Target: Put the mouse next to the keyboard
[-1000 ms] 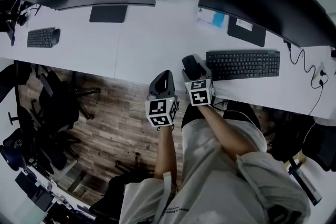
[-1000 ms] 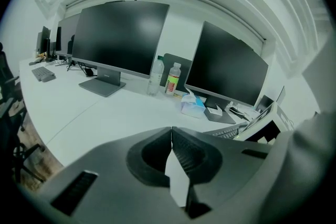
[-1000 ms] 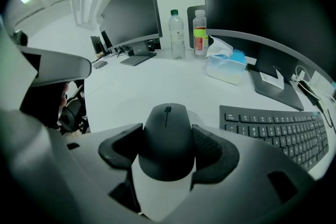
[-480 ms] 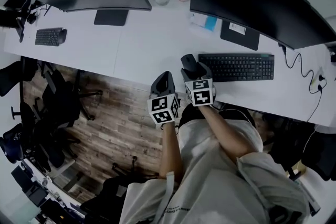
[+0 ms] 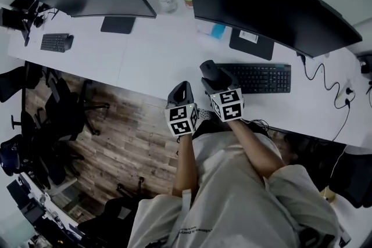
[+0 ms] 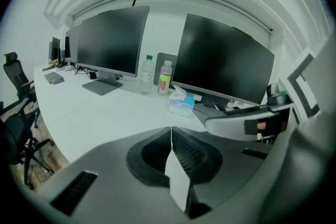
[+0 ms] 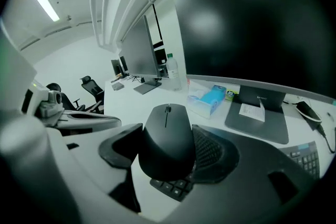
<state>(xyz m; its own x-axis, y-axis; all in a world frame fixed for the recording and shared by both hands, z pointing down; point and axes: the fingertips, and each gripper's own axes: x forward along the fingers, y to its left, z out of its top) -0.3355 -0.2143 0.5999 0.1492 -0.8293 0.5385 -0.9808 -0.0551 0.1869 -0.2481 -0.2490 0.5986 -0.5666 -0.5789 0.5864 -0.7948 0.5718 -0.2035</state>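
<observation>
Right gripper view shows our right gripper (image 7: 169,157) clamped on the mouse (image 7: 167,131) just over the keyboard (image 7: 176,187) edge beneath it, so we should ease leftward onto bare bench (image 7: 131,107) and set it flat before letting go, our left gripper (image 6: 171,136) closed and empty.

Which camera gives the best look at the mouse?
The right gripper view: the mouse fills the centre, gripped between the right gripper's jaws. The head view shows only a small dark shape left of the keyboard. The left gripper view doesn't show it.
</observation>
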